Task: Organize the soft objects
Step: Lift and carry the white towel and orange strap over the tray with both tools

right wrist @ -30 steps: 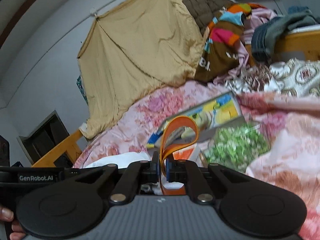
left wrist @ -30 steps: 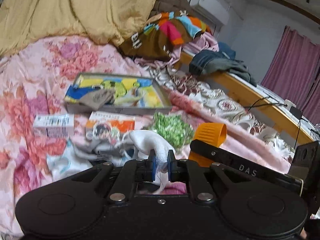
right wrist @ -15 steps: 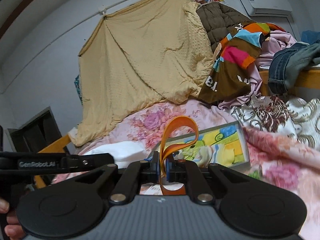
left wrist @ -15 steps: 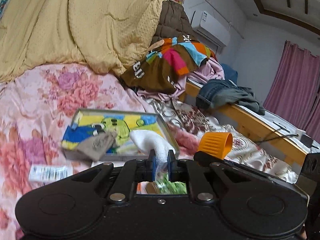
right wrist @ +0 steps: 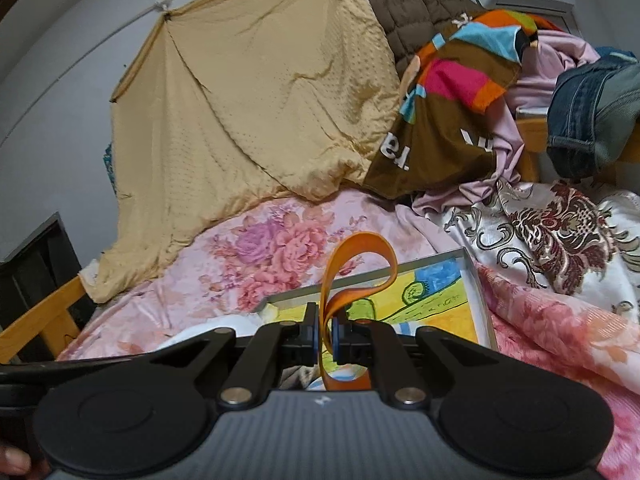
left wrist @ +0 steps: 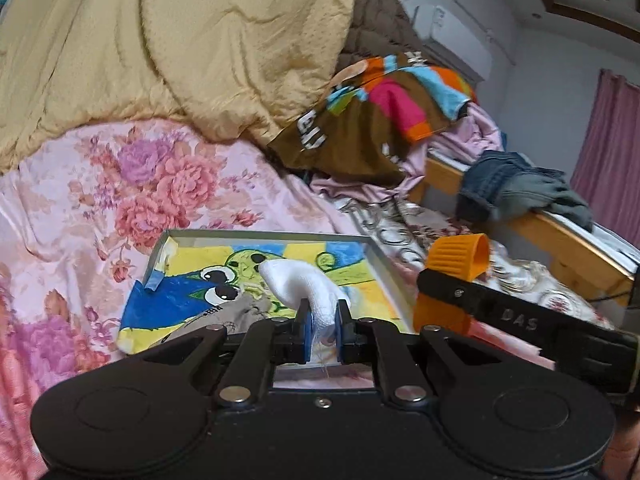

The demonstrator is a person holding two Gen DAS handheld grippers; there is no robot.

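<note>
Left gripper [left wrist: 322,328] jaws clamp a soft white cloth [left wrist: 298,280]; right gripper [right wrist: 325,334] jaws pinch a looped orange band [right wrist: 356,264].

Both wrist cameras look forward and slightly down along their jaws, low and close over the bed [left wrist: 80,216]. Each view shares the cartoon-printed tray [left wrist: 256,236] [right wrist: 476,300] and the yellow blanket [left wrist: 180,48] [right wrist: 260,100] behind it.

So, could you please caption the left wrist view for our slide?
Left gripper shut on white cloth above the cartoon-lined tray.
</note>
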